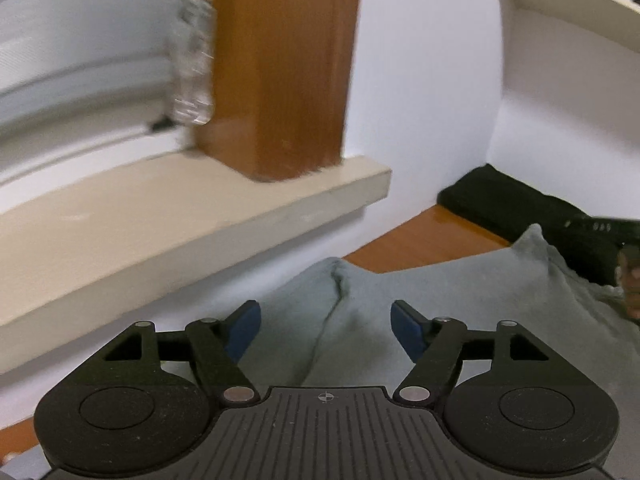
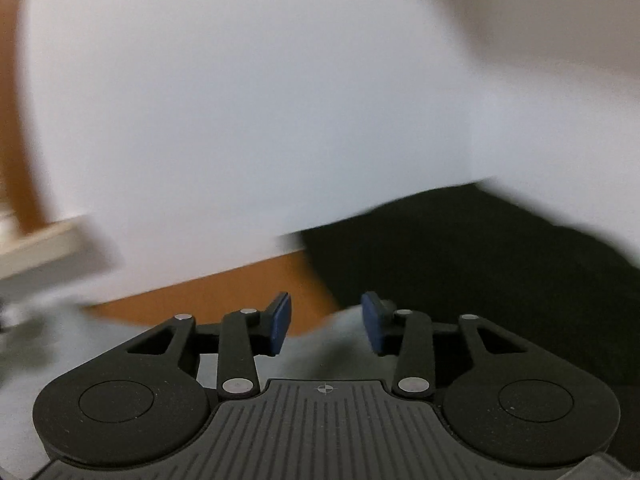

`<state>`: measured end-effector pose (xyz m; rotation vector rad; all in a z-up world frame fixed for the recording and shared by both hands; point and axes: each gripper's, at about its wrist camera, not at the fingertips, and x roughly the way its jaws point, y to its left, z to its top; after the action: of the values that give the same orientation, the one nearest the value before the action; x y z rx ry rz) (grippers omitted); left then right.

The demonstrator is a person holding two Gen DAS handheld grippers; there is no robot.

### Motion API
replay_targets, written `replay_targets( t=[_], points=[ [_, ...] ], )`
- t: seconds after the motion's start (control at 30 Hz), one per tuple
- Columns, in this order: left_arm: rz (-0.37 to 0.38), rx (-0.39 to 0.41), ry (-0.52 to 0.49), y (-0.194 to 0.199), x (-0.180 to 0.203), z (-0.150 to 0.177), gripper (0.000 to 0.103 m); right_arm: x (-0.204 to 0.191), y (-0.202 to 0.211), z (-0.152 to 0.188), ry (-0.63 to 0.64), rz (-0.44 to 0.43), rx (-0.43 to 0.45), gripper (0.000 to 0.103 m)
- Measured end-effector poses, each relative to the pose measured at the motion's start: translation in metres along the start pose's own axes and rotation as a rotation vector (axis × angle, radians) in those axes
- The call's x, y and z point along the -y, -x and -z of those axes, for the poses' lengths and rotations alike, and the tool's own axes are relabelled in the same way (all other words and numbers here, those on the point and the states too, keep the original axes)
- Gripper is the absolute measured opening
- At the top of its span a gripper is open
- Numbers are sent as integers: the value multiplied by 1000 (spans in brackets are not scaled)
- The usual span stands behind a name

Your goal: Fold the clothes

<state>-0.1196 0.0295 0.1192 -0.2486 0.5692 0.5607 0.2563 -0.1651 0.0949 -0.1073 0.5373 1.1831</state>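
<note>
A pale grey-green garment [image 1: 420, 304] lies rumpled on the wooden table [image 1: 420, 240], with a seam crease running down its middle. My left gripper [image 1: 326, 326] hovers over it, its blue pads wide apart and nothing between them. In the blurred right wrist view, my right gripper [image 2: 326, 322] stands partly open above a corner of the same pale garment [image 2: 332, 344]; its blue pads press on nothing. A black garment [image 2: 480, 264] lies folded at the back right against the wall, also seen as a dark heap [image 1: 520, 208] in the left wrist view.
A cream window sill [image 1: 180, 216] juts out on the left, with a wooden frame post [image 1: 288, 68] standing on it. White walls [image 1: 420, 80] close off the back. A white shelf [image 1: 560, 12] hangs at the upper right. A hand [image 1: 630, 284] shows at the right edge.
</note>
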Motion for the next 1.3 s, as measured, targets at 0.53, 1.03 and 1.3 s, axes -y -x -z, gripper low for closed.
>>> replay_targets(
  t=[0.53, 1.03, 1.3],
  points=[
    [-311, -67, 141, 167, -122, 103, 71, -48, -33, 32, 266, -96, -151, 52],
    [-280, -95, 186, 203, -154, 168, 21, -47, -36, 33, 261, -86, -153, 56],
    [-355, -133, 174, 222, -151, 154, 35, -47, -36, 33, 265, -87, -153, 58]
  ],
)
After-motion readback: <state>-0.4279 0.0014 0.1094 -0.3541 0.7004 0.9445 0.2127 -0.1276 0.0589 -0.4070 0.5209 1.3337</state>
